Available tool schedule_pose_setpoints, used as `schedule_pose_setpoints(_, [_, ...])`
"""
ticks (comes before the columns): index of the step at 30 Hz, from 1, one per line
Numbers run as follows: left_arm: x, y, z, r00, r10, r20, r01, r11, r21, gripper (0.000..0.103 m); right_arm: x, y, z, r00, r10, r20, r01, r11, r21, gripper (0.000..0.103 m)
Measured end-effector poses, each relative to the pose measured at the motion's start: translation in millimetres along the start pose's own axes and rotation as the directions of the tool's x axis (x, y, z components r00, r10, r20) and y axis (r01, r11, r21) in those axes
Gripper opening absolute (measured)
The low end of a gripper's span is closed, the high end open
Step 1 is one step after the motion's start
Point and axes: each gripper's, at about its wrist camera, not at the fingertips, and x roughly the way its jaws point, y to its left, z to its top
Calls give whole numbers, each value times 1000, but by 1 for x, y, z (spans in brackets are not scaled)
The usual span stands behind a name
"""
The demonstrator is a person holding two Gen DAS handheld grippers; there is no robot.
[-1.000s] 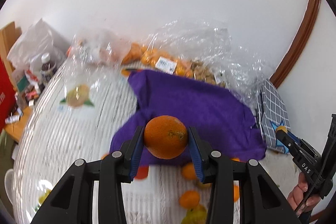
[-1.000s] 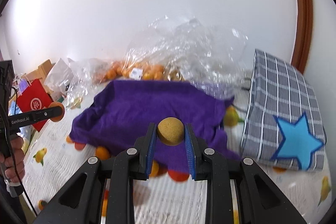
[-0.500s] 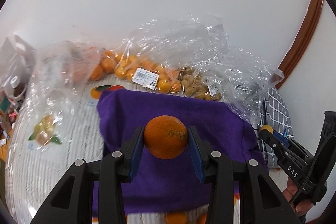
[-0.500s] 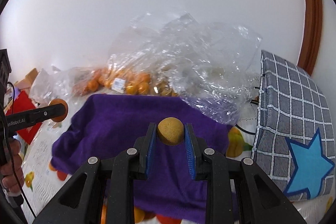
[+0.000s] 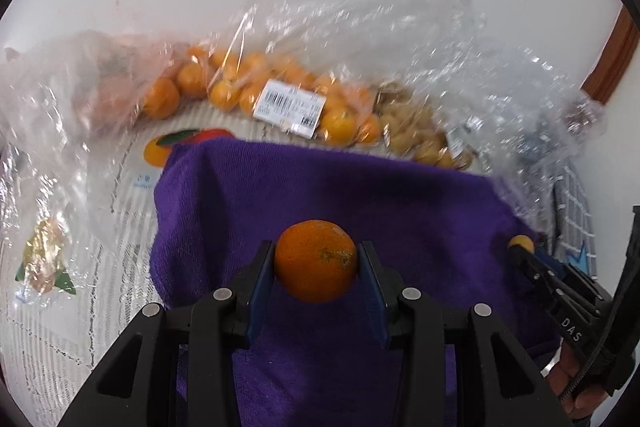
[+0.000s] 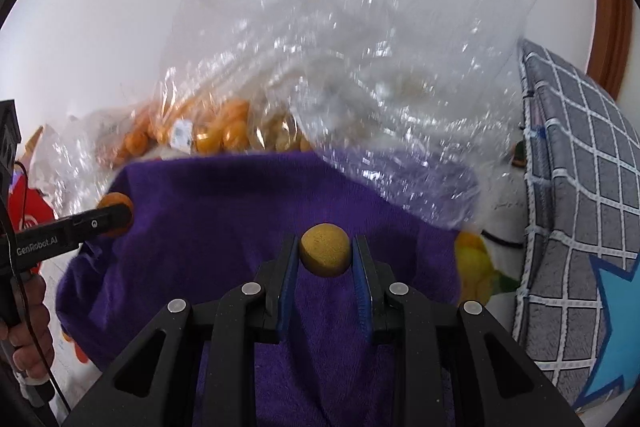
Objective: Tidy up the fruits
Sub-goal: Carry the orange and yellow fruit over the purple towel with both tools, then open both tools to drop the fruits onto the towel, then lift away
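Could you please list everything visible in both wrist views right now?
orange: one, orange, between the left fingers.
small round fruit: one, tan-yellow, between the right fingers.
towel: one, purple, spread under both grippers.
bagged oranges: many, orange, in clear plastic behind the towel.
bagged brown fruits: many, tan, right of the oranges.
barcode label: one, white, on the bag.
cushion: one, grey checked with blue star, far right.
tablecloth: one, white with fruit prints.
left hand-held gripper: black, blue pads.
right hand-held gripper: black, blue pads.
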Motion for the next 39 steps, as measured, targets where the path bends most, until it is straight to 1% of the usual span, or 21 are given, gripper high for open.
schedule_pose_setpoints(4, [9,6,-3,1000,-2,-27,1,1000,-11,39,9,-1,-4,1000,-15,-22,15,1000,0,27])
schedule_pose_setpoints(12, [15,8,-5,999,17,-50,-17,1000,-1,40,25,-4,-6,998,-15,-67,16,1000,13,27])
schedule_pose_setpoints(18, [18,6,-5,998,26,-64,-26,1000,2,40,23,-4,-5,997,-23,-70,23,1000,10,28])
schedule_pose_setpoints(20, [18,6,-4,997,29,-69,-29,1000,4,40,21,-5,-5,997,-22,-75,23,1000,12,34])
schedule_pose_setpoints(21, [17,6,-4,997,32,-72,-32,999,3,40,19,-5,-5,997,-22,-75,23,1000,15,43])
schedule_pose_setpoints(22, [17,5,-3,997,35,-74,-35,999,2,41,15,-5,-5,997,-23,-74,25,999,21,53])
schedule_pose_setpoints(23, [16,4,-2,997,37,-72,-37,999,1,43,11,-6,-5,997,-28,-71,30,999,29,58])
schedule_pose_setpoints(24, [13,3,-1,997,36,-67,-36,999,1,47,6,-7,-5,997,-35,-69,38,999,37,64])
schedule_pose_setpoints(25, [9,3,0,998,34,-54,-34,999,3,51,0,-7,-6,997,-46,-66,49,998,46,67])
schedule_pose_setpoints(26, [2,2,1,999,35,-40,-35,999,7,52,-6,-7,-6,996,-52,-67,55,997,50,68])
schedule_pose_setpoints(28, [-10,0,2,999,38,-13,-38,999,20,55,-15,-6,-7,994,-67,-88,72,996,52,74])
schedule_pose_setpoints(31, [-32,-5,4,998,45,31,-46,999,27,55,-38,-4,-12,987,-118,-105,125,990,62,74])
schedule_pose_setpoints(34, [-58,-12,6,996,39,85,-43,998,46,55,-65,-2,-20,983,-158,-97,166,983,77,76])
schedule_pose_setpoints(36, [-81,-19,6,990,43,138,-54,995,84,55,-89,-4,-27,982,-167,-94,177,977,118,79])
schedule_pose_setpoints(37, [-93,-23,4,985,45,167,-61,993,96,55,-96,-5,-29,983,-162,-91,173,977,127,79])
schedule_pose_setpoints(39, [-116,-27,-4,975,30,221,-52,994,98,55,-119,-6,-37,987,-150,-49,155,980,127,79])
